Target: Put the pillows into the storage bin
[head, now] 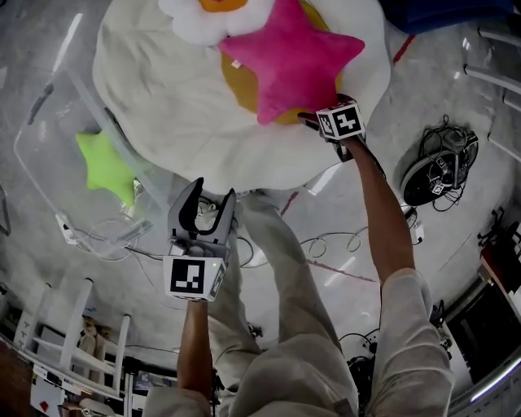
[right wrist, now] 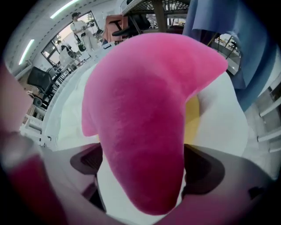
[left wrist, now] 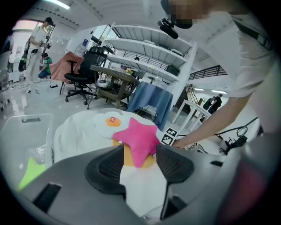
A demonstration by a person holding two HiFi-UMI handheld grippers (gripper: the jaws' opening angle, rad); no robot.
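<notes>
Left gripper (head: 213,195) in head view: lower centre, jaws apart, nothing between them, over the floor (head: 342,236) just below the edge of the white cushion (head: 163,89). Right gripper (head: 313,122) sits right of centre, clamped on the lower right point of the pink star (head: 289,61), its cube (head: 340,120) facing up. That star lies on an orange pillow (head: 240,85) on the cushion, egg pillow (head: 207,20) at the top edge. Clear bin (head: 49,138) is at frame left, beside the cushion, green star (head: 106,163) inside it. Left gripper view: left gripper (left wrist: 139,165) open, only white cushion (left wrist: 140,189) showing in the gap; pink star (left wrist: 138,138) centre, egg pillow (left wrist: 109,123) behind it, cube (left wrist: 168,136) at its right, bin (left wrist: 26,127) at the left with the green star (left wrist: 30,169). Right gripper view: right gripper (right wrist: 142,165) closed on one point of the pink star (right wrist: 145,101), which fills mid frame; both pads (right wrist: 88,160) press its sides; orange pillow (right wrist: 192,118) and white cushion (right wrist: 219,114) behind.
</notes>
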